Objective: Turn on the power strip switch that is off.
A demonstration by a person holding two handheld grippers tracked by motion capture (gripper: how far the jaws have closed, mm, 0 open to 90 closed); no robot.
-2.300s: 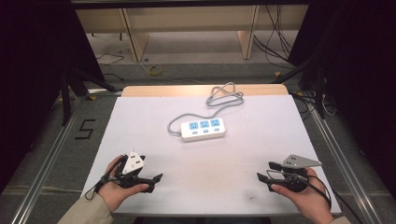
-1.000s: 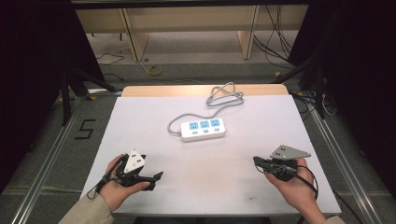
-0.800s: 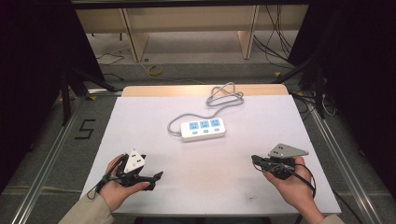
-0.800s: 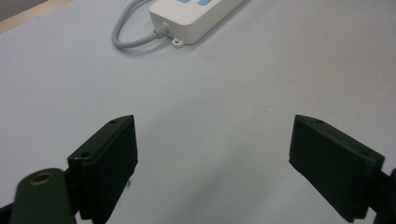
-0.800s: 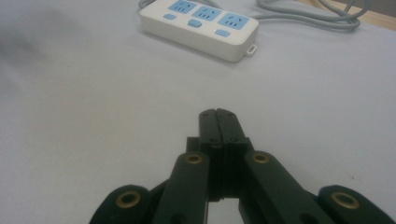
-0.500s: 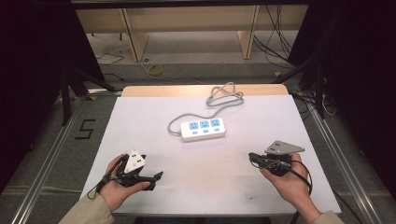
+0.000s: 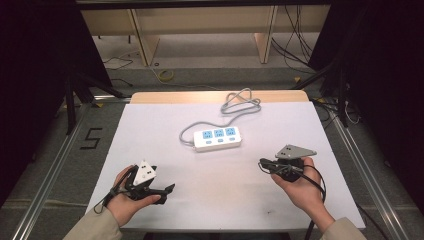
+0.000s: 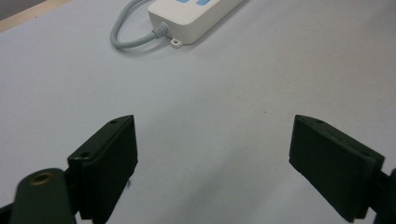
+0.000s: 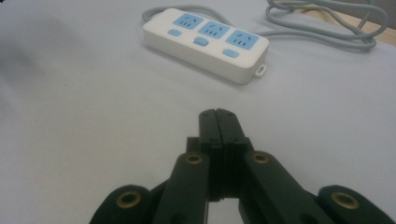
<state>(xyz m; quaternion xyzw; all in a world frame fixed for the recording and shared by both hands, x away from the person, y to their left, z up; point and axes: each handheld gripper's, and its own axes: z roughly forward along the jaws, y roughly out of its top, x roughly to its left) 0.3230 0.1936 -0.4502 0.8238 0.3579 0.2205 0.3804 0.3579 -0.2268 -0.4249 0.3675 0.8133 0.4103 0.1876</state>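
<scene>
Nearest the person, the left hand-held gripper [image 7: 167, 189] rests unmoved, jaws wide apart and empty. The right hand-held gripper [image 7: 263, 164], jaws pressed together on nothing, has crept forward toward the power strip [image 7: 217, 138] mid-table [image 7: 150, 130], likely beginning an approach.

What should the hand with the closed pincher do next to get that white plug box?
Probably open the right gripper first: its jaws are pressed together, empty, pointing at the power strip, which lies apart from it on the table. Shut jaws cannot take hold of it.
</scene>
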